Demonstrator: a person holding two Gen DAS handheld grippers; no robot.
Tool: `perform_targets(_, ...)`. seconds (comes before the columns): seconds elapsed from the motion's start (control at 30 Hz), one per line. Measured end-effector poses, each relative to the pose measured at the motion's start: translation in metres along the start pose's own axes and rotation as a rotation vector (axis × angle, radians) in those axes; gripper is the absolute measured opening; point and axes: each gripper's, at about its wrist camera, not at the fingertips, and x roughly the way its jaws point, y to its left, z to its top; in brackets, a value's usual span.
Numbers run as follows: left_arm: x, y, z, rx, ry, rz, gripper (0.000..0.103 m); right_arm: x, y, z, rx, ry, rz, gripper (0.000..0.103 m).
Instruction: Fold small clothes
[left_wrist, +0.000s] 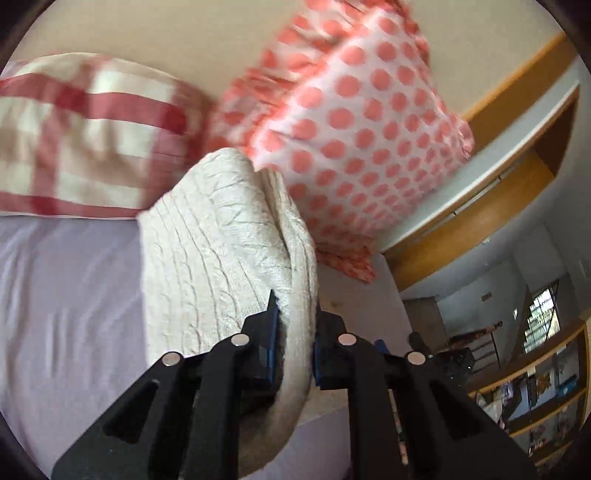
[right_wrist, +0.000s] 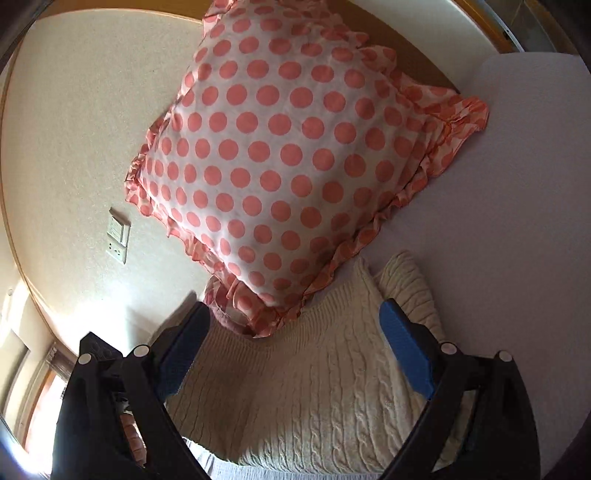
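My left tool pinches the cream cable-knit sweater mid-fold on the bed; my right tool gapes above it, polka-dot pillow at twelve o'clock. Folding looks unfinished.

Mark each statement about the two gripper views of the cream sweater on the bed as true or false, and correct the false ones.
1. The left gripper is shut on a fold of the cream cable-knit sweater. True.
2. The right gripper is clamped on the sweater. False: its jaws stand wide open over the knit.
3. The polka-dot pillow has a ruffled edge. True.
4. The sweater lies on a green sheet. False: the bedsheet is pale lilac.
5. A red-and-cream checked pillow lies beside the polka-dot pillow. True.
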Motion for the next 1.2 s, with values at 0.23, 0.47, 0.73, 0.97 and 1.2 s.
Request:
perform_targets(0.23,0.185,-0.070,-0.065,0.007,0.304,-0.079,0.017,-0.011,-0.022,0.018,-0.035,-0.038,-0.145,0.095)
perform_targets(0.47,0.116,-0.067,-0.052,0.040,0.162,-0.243,0.050,-0.008,-0.029,0.026,-0.019,0.028,-0.122,0.094)
perform_targets(0.73,0.032,-0.028,-0.075,0.264,0.056,-0.005,0.065,0.049,-0.010,0.044,-0.130,0.331,-0.285,0.084)
perform_targets(0.97,0.065,-0.020,-0.111,0.387,0.105,0.084,0.065,0.093,-0.016,0.034,-0.216,0.499,-0.398,0.034)
perform_targets(1.2,0.081,-0.023,-0.129,0.485,0.120,0.150,0.065,0.097,-0.016,0.038,-0.281,0.402,-0.473,0.016)
